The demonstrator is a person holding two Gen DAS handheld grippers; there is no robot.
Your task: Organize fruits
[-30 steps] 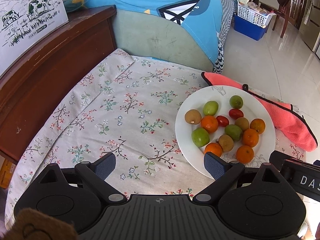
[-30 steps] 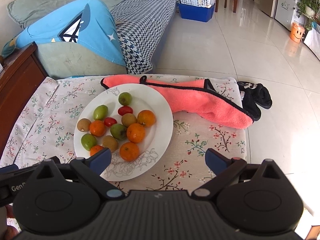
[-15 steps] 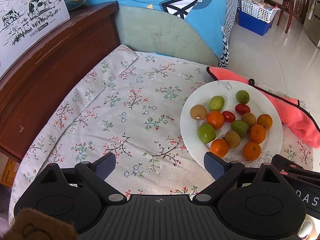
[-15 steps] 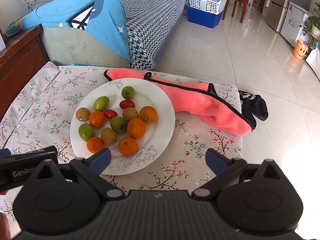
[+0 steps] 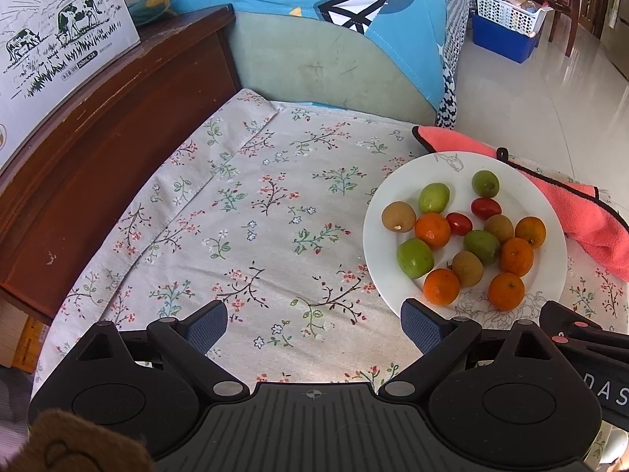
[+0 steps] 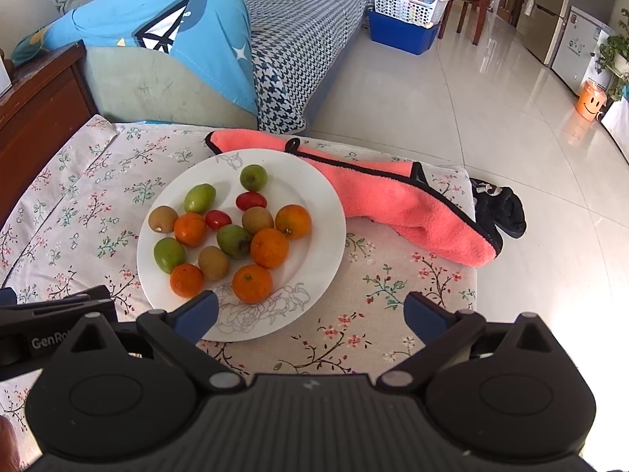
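A white plate (image 5: pixel 377 251) (image 6: pixel 318 247) on the floral tablecloth holds several mixed fruits: orange tangerines (image 6: pixel 269 247) (image 5: pixel 432 230), green jujubes (image 6: pixel 199 198) (image 5: pixel 414 257), brown kiwis (image 6: pixel 163 219) (image 5: pixel 398 216) and two red cherry tomatoes (image 6: pixel 251 200) (image 5: pixel 486 208). My left gripper (image 5: pixel 314 324) is open above bare cloth, left of the plate. My right gripper (image 6: pixel 310 312) is open over the plate's near rim, nothing between its fingers. Each gripper's body shows at the edge of the other's view.
A pink towel (image 6: pixel 393 200) lies behind and right of the plate, with a black cloth (image 6: pixel 501 208) at the table's right edge. A wooden cabinet (image 5: pixel 98 126) with a cow-printed box (image 5: pixel 51 51) stands left. A sofa with a blue cushion (image 5: pixel 334 27) is behind.
Both grippers have drifted slightly left and a little farther back; the plate sits more to the right in the left view and more central in the right view. Both stayed open.
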